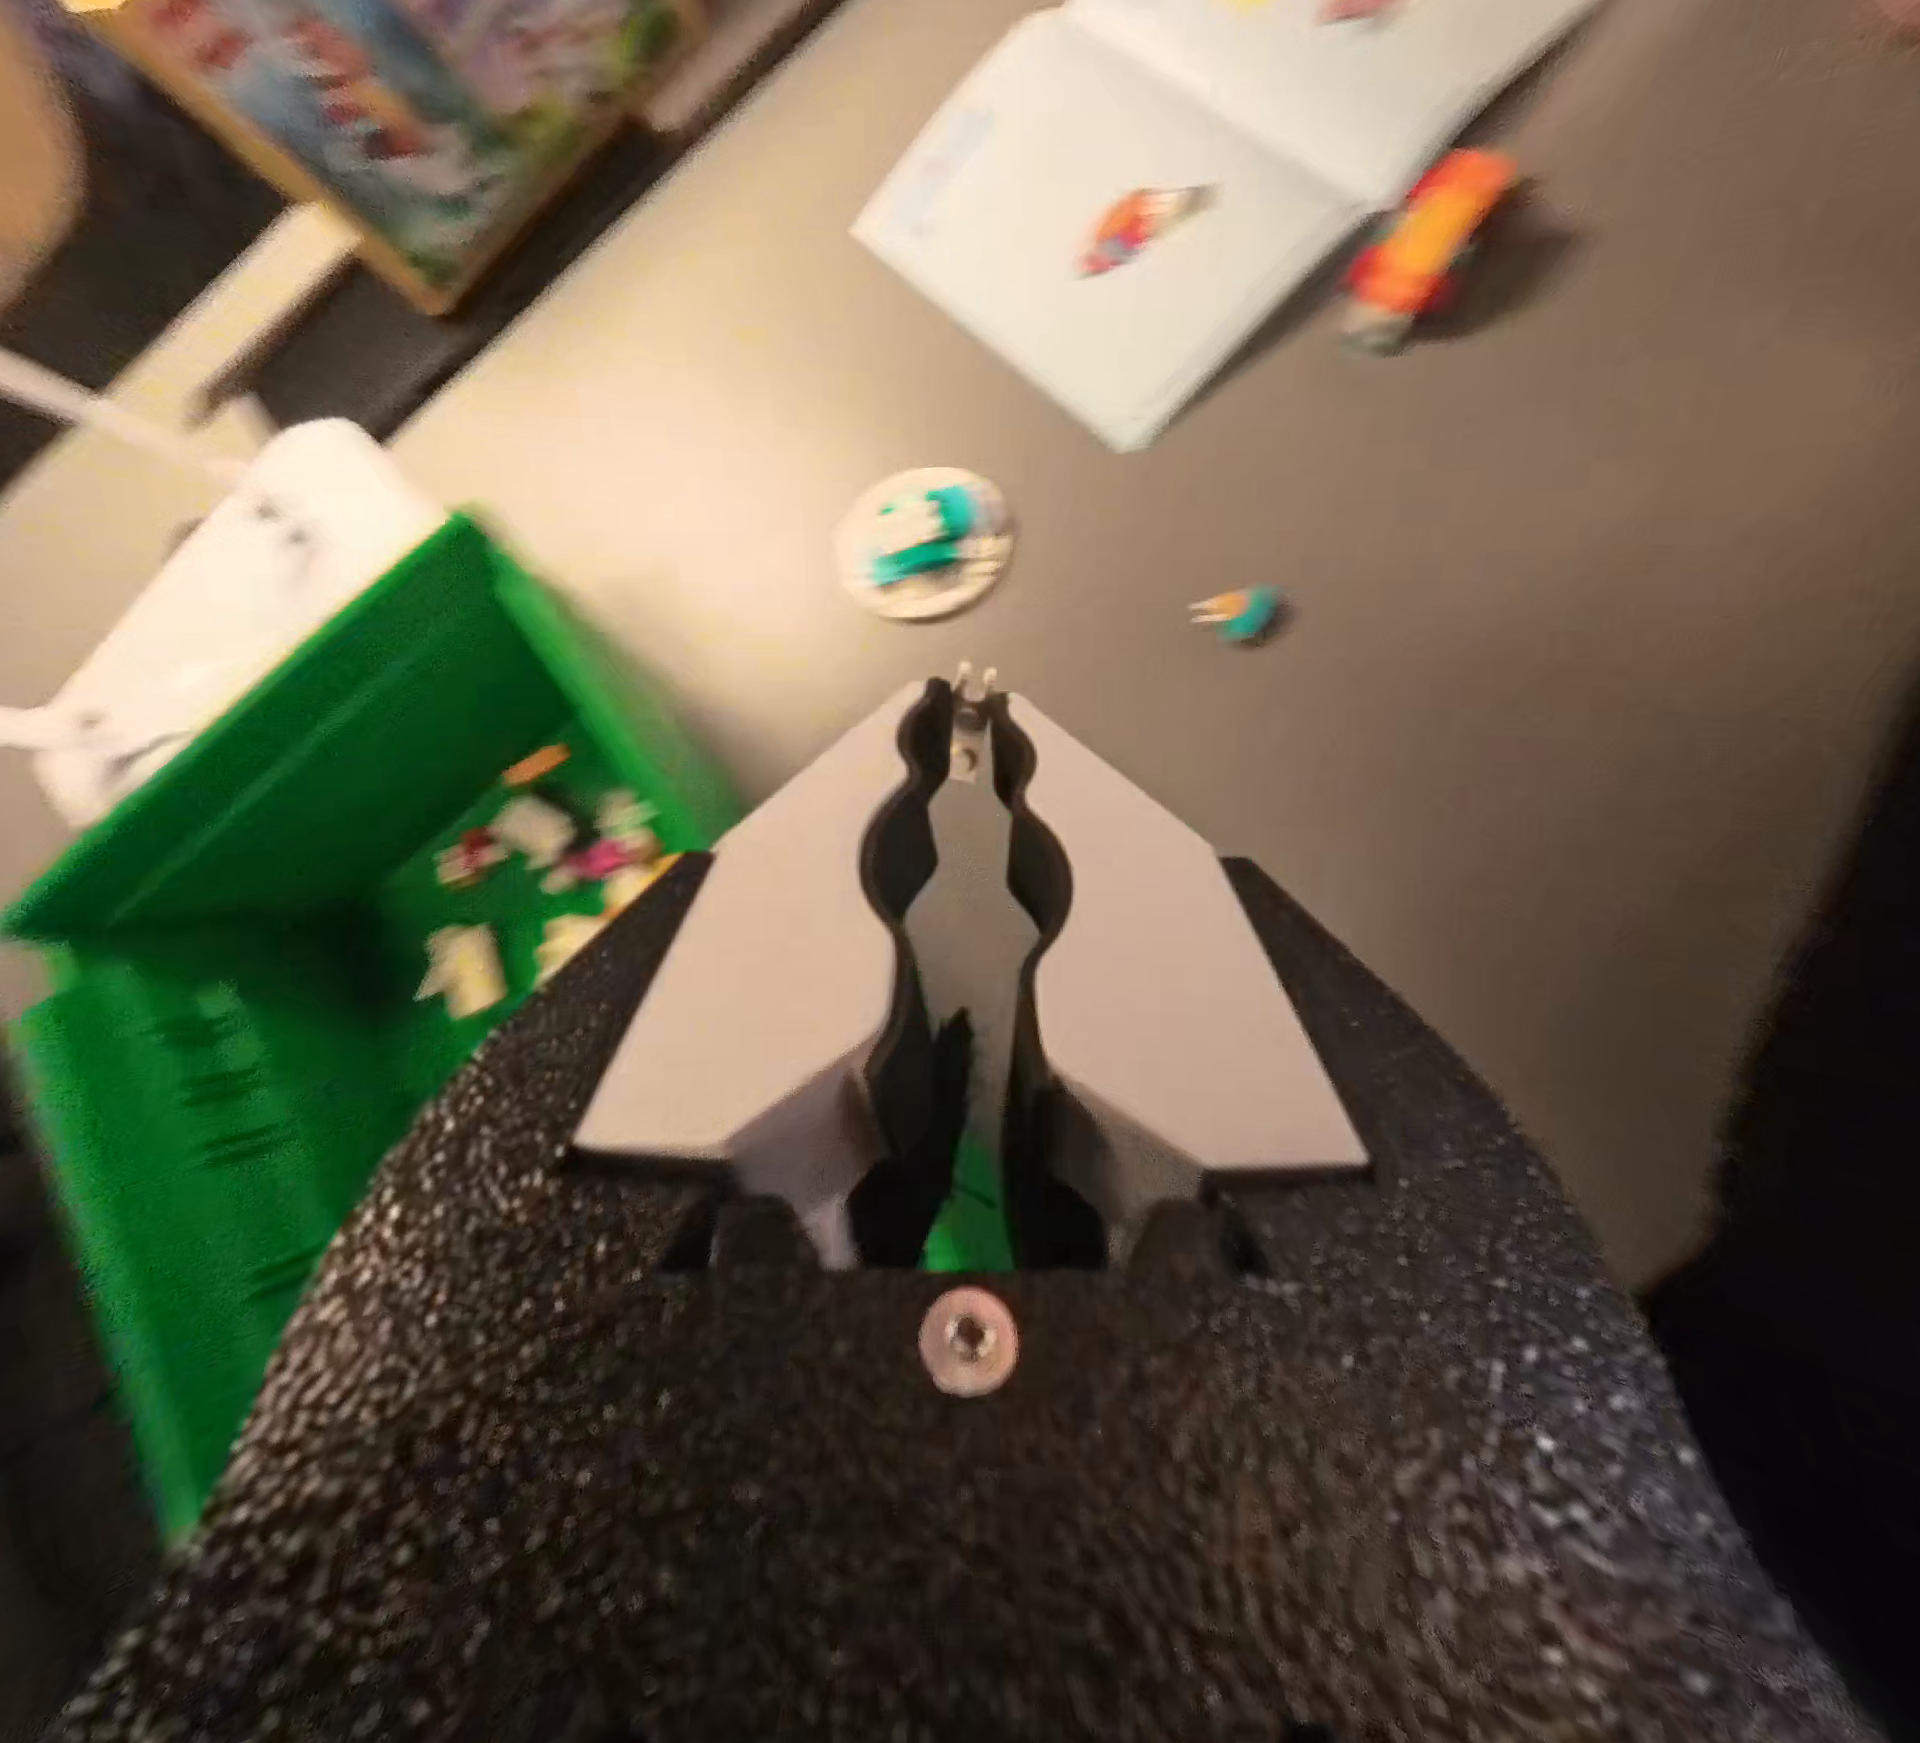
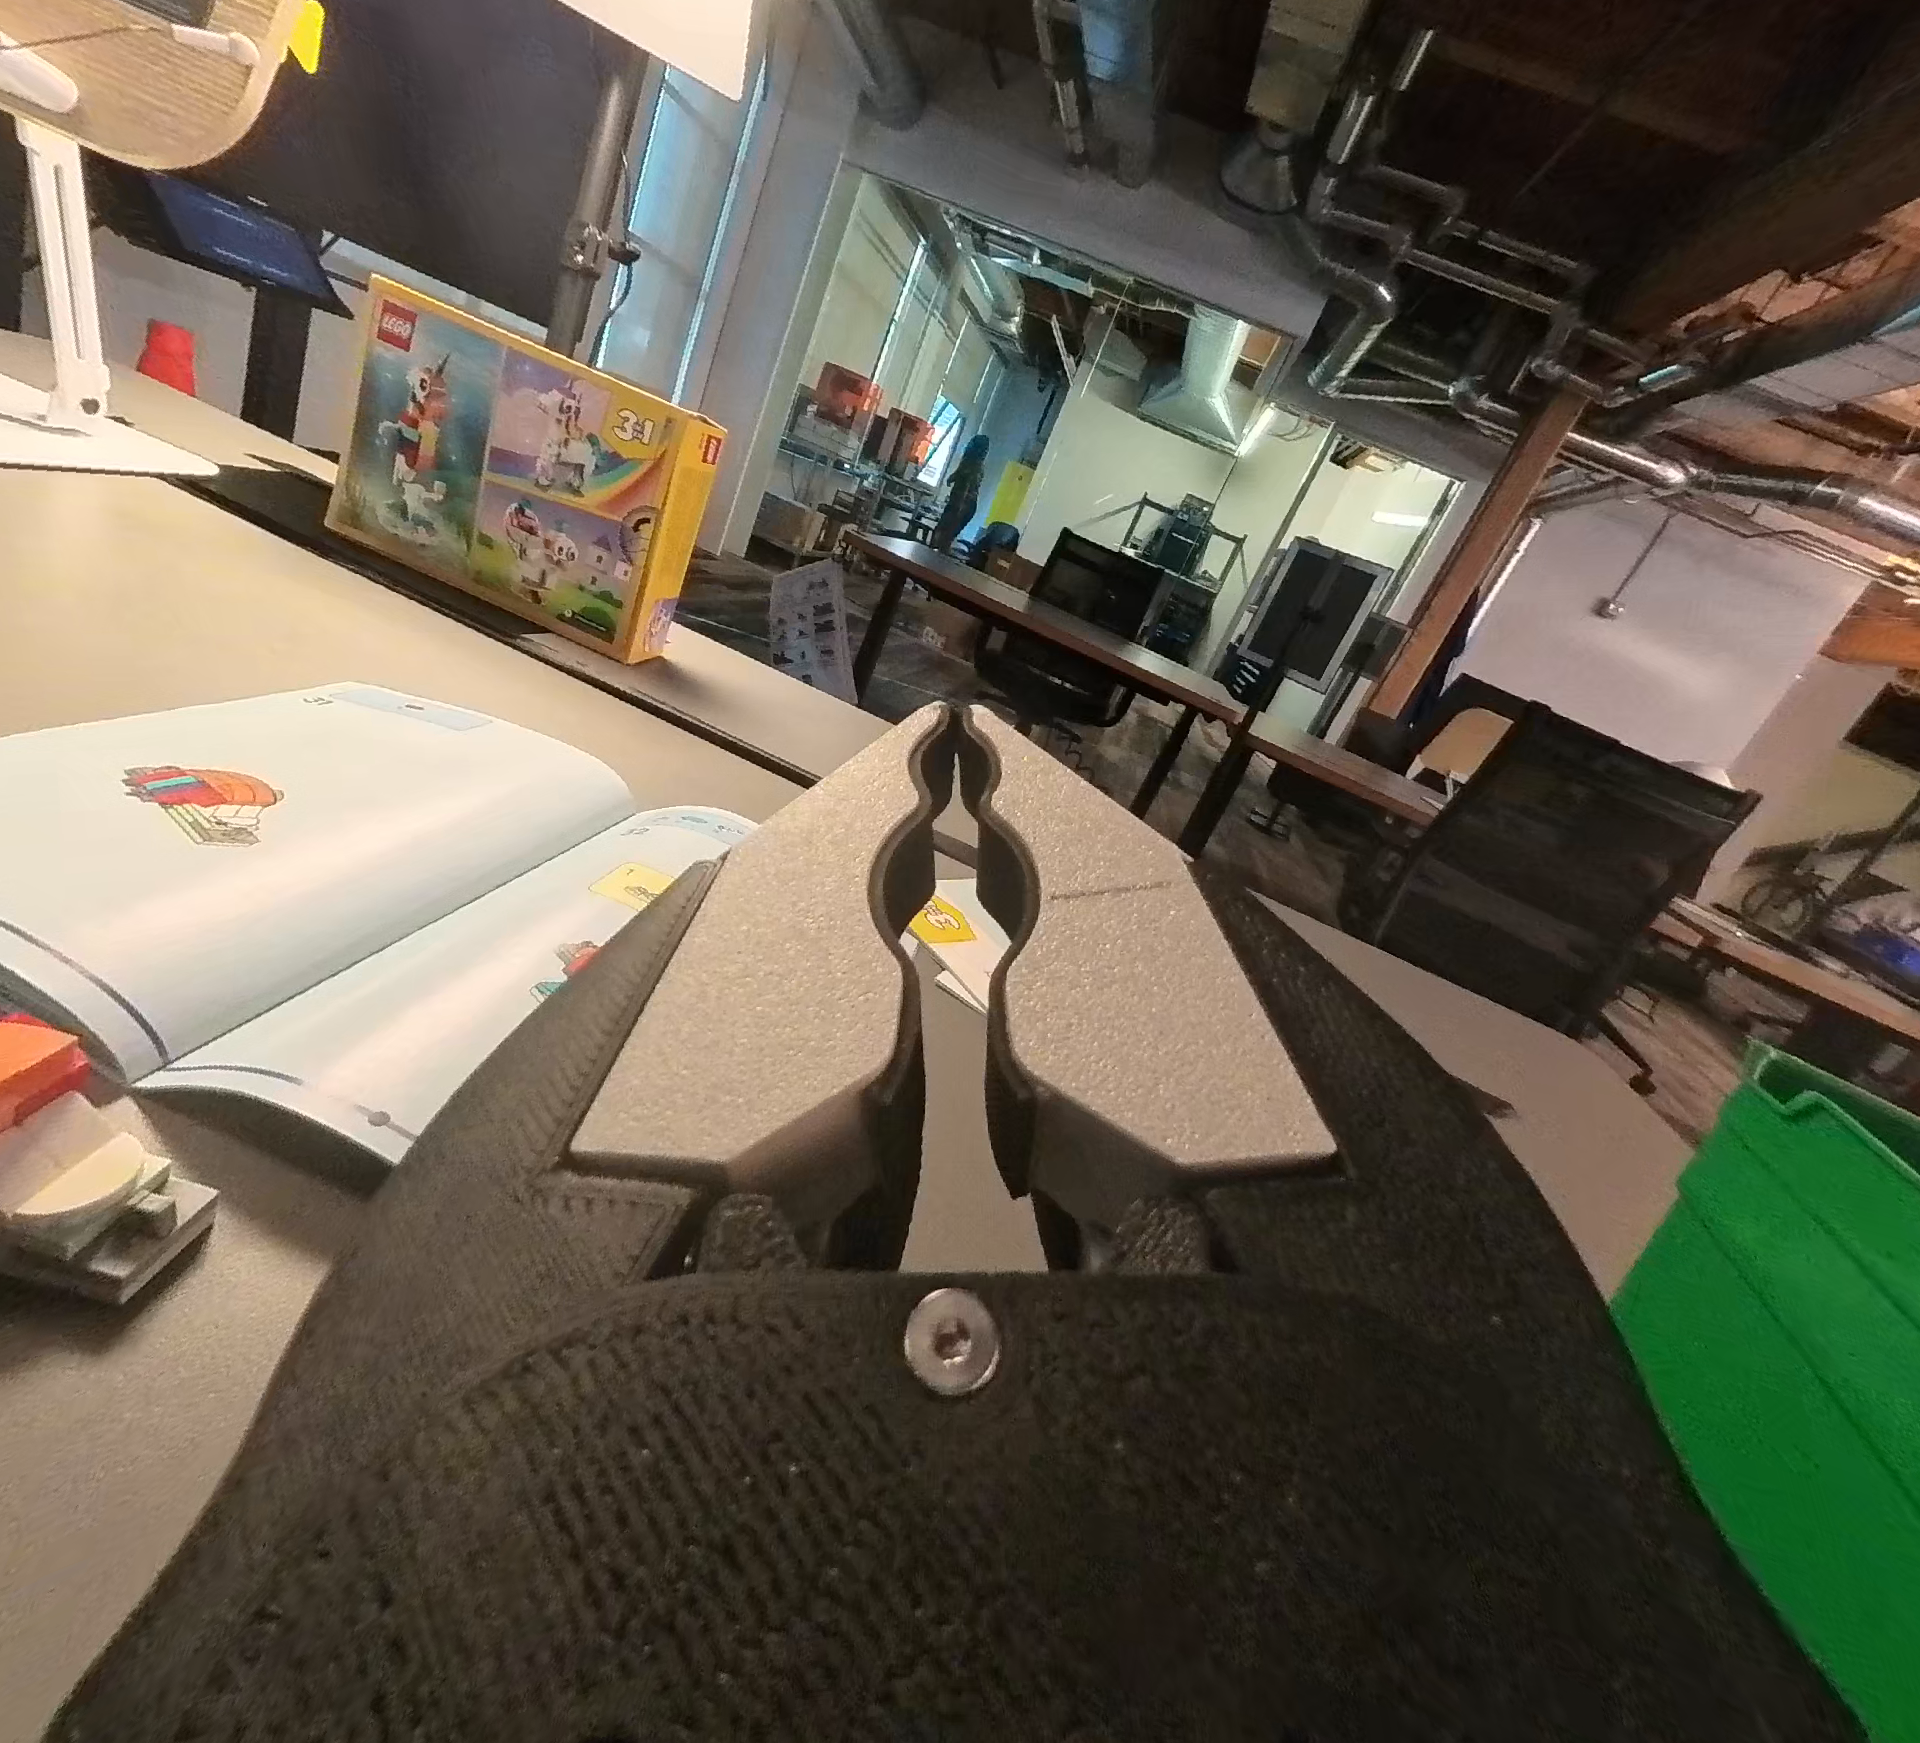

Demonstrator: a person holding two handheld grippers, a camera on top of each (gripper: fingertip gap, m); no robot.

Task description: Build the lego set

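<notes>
My left gripper (image 1: 968,706) — jaws nearly together, pinching a small pale grey piece (image 1: 972,714) at the very tips, above the grey table (image 1: 1455,758). The left wrist view is blurred, so the piece's shape cannot be told.

My right gripper (image 2: 958,725) — jaws drawn together with nothing between them, tips touching or all but touching, held low over the same table.

Landmark: the open instruction booklet (image 1: 1226,166), lying flat on the table.

- Partly built model, orange and red (image 1: 1429,249): touching or just beside the booklet's edge. In the right wrist view its orange top and a pale rounded part sit at the left edge of the frame, in front of the booklet (image 2: 260,872).
- Round white disc carrying teal pieces (image 1: 925,545): on the table between the booklet and my left gripper.
- Small teal-and-orange piece (image 1: 1242,613): on the table near the disc, on the same side of the booklet.
- Green bin (image 1: 312,862): well apart from the booklet, beside my left gripper; loose white, pink and orange bricks (image 1: 540,872) lie in its bottom.
- White plastic bag (image 1: 229,581): just behind the bin, on the side away from my gripper.
- Set box, yellow-edged (image 2: 520,467): standing upright beyond the booklet, at a dark strip between table tops.
</notes>
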